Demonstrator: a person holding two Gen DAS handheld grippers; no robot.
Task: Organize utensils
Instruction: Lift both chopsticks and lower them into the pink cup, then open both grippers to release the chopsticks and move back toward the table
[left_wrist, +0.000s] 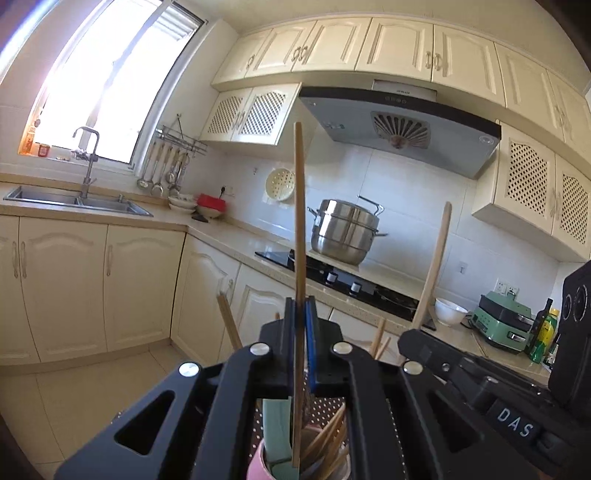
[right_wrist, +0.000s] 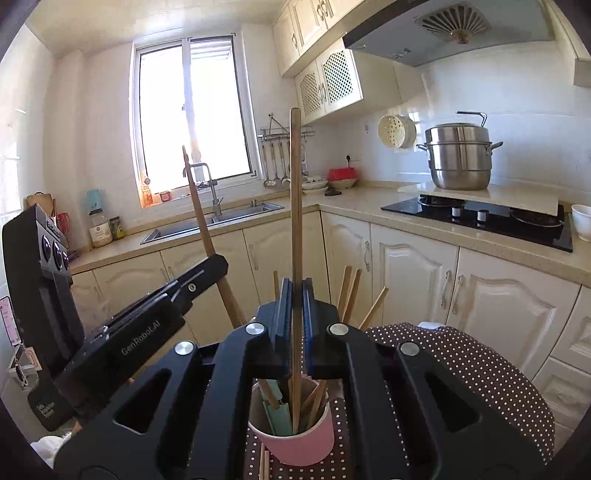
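A pink cup (right_wrist: 295, 439) stands on a brown polka-dot cloth (right_wrist: 469, 362) and holds several wooden chopsticks and a pale green utensil (right_wrist: 277, 410). It also shows at the bottom of the left wrist view (left_wrist: 264, 461). My left gripper (left_wrist: 301, 317) is shut on a long wooden utensil handle (left_wrist: 299, 206) standing upright, its lower end in the cup. My right gripper (right_wrist: 296, 299) is shut on another long wooden handle (right_wrist: 295, 192), also upright with its lower end in the cup. Each gripper shows in the other's view, close beside it.
A kitchen counter runs around the corner with a steel sink (right_wrist: 218, 221), a black hob (right_wrist: 480, 218) and a steel steamer pot (right_wrist: 458, 158). A white bowl (left_wrist: 448, 312) and green appliance (left_wrist: 502, 325) stand on the counter. Loose chopsticks (right_wrist: 264, 461) lie on the cloth.
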